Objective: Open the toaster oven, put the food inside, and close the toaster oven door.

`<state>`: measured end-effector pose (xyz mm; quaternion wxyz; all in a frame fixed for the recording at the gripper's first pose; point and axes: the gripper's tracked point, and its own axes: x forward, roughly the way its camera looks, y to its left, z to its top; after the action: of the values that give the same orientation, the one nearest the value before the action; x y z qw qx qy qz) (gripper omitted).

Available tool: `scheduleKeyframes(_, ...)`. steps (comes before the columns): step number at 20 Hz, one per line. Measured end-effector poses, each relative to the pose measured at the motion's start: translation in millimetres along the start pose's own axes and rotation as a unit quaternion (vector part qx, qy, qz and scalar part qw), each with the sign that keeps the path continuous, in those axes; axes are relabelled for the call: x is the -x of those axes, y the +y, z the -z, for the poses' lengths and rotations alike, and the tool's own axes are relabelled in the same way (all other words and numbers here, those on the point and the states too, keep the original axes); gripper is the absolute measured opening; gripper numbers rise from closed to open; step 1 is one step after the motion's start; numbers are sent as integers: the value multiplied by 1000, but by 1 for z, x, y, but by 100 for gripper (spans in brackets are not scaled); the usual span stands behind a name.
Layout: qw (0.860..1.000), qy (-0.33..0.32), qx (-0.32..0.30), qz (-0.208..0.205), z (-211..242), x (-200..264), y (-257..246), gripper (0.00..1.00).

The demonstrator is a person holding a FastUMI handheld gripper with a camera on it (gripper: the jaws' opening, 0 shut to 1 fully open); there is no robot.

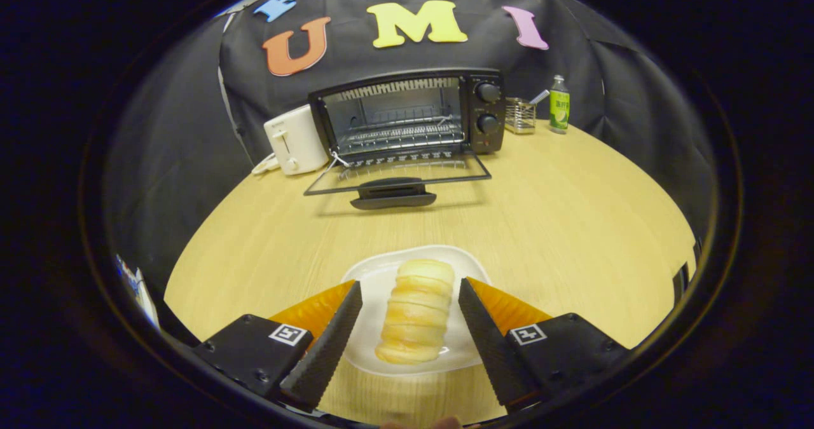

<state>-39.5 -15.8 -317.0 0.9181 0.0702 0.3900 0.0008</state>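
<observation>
- The gripper (410,289) hangs over the near table edge, fingers spread wide, gripping nothing.
- Between the fingers lies the ridged bread roll (414,311), lengthwise along them, with a gap on each side.
- The roll sits on a white plate (381,276) on the wooden table (572,225).
- Well beyond, the toaster oven (407,114) stands with its glass door (397,178) dropped flat, wire rack showing.
- A white pop-up toaster (294,140) stands just beside it on one side; on the other, a wire basket (519,115) and a green bottle (559,105).
</observation>
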Motion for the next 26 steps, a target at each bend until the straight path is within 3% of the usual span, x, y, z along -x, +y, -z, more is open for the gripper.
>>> scheduleKeyframes(4,1000,7,-15,4,6,-4,-3,92)
scheduleKeyframes(13,999,-4,-44,-1,-1,3,0,38)
scheduleKeyframes(20,993,-67,-95,-33,-84,21,2,32)
scheduleKeyframes(26,984,-107,-132,-43,-182,-24,12,32)
